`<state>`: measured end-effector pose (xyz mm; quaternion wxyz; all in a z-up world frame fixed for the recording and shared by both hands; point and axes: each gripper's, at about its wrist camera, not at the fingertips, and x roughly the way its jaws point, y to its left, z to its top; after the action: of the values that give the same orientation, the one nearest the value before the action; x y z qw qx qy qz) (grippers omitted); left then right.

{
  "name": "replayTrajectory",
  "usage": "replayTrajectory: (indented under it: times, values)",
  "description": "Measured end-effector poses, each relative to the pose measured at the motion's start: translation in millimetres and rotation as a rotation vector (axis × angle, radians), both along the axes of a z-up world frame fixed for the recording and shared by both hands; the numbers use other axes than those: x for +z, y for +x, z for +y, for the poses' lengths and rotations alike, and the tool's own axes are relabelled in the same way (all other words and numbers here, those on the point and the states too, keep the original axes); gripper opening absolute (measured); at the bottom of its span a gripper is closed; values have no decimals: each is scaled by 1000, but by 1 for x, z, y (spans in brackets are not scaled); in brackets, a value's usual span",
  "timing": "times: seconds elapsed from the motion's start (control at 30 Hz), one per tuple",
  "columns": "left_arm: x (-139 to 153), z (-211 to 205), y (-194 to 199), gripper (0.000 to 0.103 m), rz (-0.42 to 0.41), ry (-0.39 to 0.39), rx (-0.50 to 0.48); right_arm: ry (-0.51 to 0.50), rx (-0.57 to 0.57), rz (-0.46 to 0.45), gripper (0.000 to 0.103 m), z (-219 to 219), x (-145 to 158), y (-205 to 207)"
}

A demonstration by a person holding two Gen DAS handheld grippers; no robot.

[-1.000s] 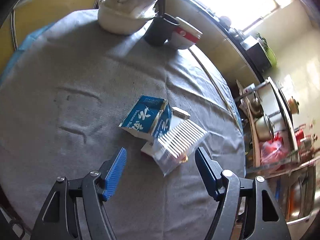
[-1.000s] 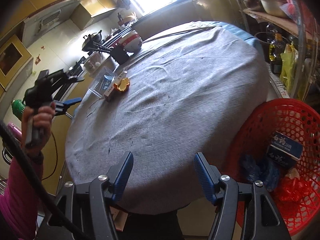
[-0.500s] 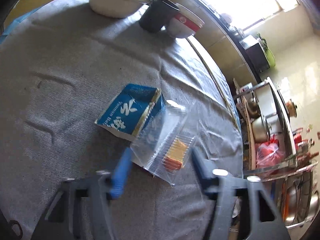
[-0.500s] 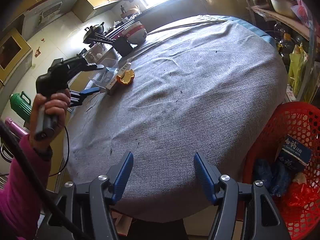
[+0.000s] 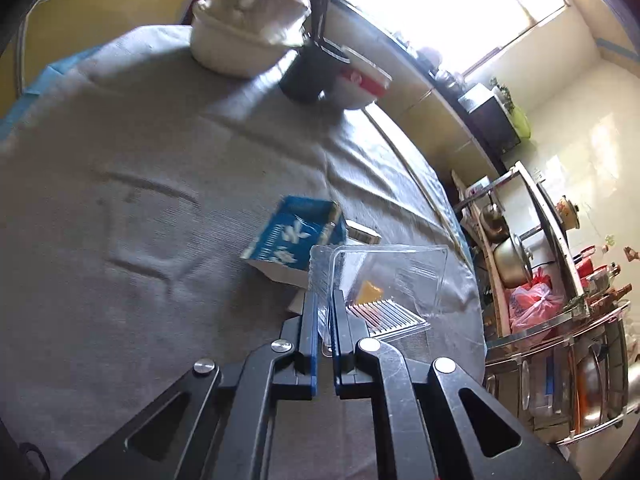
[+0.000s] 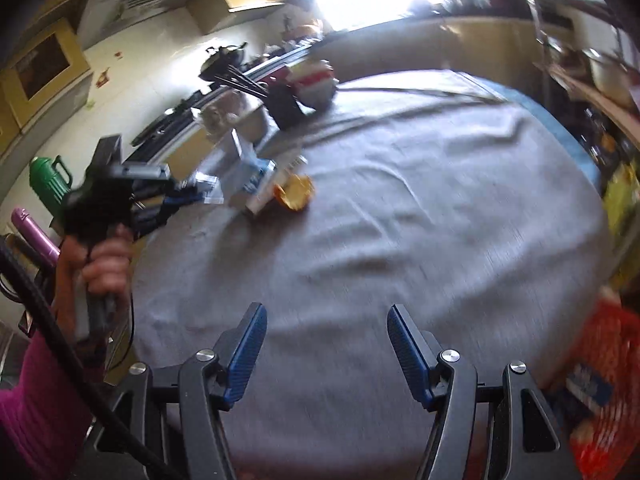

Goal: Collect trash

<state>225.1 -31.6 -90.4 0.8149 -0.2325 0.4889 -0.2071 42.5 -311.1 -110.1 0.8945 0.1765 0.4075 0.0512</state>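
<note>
Trash is partly collected: red basket holds some, left gripper just clamped the clear plastic box. Blue carton, orange peel remain; right gripper gapes empty.

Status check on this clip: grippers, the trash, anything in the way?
Left gripper just closed, shut on clear plastic clamshell. Right gripper open, empty, over grey tablecloth. Blue carton touches the clamshell. Red basket at table edge.

White characters on the blue carton stay unreadable.
</note>
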Motion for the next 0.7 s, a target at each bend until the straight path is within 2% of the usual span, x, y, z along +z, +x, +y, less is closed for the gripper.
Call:
replayTrajectory:
  times: [0.27,0.37,0.57,0.7]
  values:
    - [-8,59,-23,6,21,30,36,-66,122,26,67,31,-15,93]
    - [-17,75,-28,6,48,25,54,-105,153,75,67,40,-30,126]
    - [-29,81,-28,6,75,58,52,-213,159,115,65,51,-51,166]
    - [-27,78,-27,6,64,56,35,-236,158,127,64,51,-56,183]
